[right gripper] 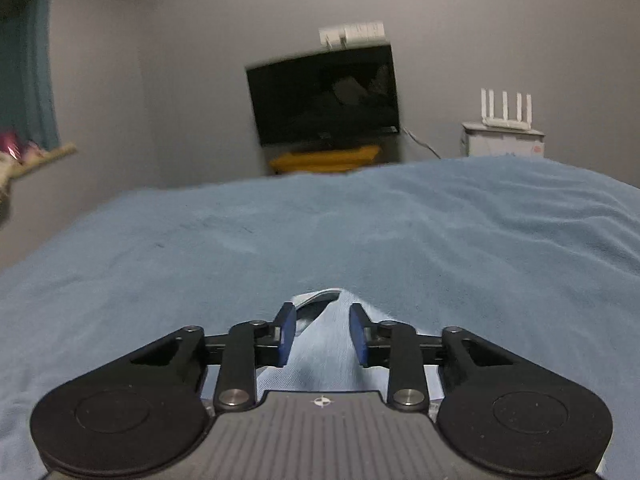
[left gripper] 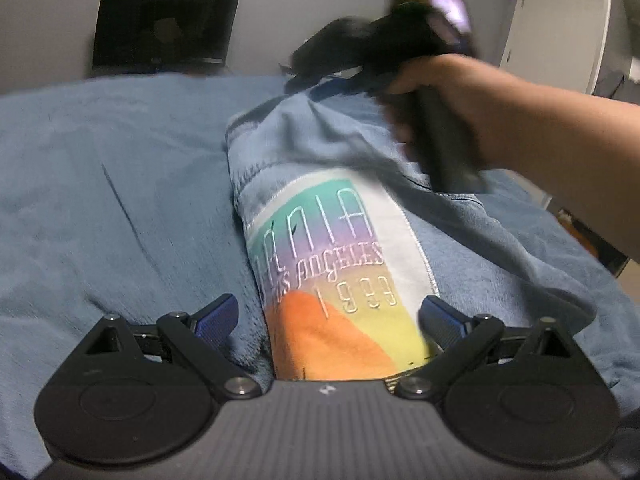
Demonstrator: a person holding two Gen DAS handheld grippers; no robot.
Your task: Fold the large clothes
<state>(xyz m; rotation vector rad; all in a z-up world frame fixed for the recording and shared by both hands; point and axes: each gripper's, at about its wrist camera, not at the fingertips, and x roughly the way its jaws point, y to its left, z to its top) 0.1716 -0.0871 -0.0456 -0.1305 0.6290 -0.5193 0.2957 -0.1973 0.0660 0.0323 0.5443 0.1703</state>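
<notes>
**Sweatshirt on bed: left jaws apart, right jaws around fabric**

My left hand-held gripper (left gripper: 329, 322) hangs over the light blue sweatshirt (left gripper: 320, 152), which lies on the blue blanket (left gripper: 120, 184) covering the bed. Its jaws stand wide apart, one on each side of the garment's printed panel (left gripper: 336, 264), which runs straight ahead between them. The panel carries teal, purple, yellow and orange bands with the lettering "ANGELES" and "1999". I see no fabric clamped by these fingers.

Ahead and to the right of the left hand-held gripper, my right hand (left gripper: 460, 96) holds the second tool over the far end of the sweatshirt; that area is motion-blurred.

From the right wrist view, my right hand-held gripper (right gripper: 323, 332) has a raised ridge of the sweatshirt fabric (right gripper: 320, 356) standing between its blue fingers (right gripper: 286, 332). The jaws are partly closed around it with a gap showing on each side; I cannot tell whether they grip the cloth.

Beyond the bed, dead ahead of the right hand-held gripper, stands a dark television (right gripper: 324, 96), with a white router (right gripper: 506, 108) further right.
</notes>
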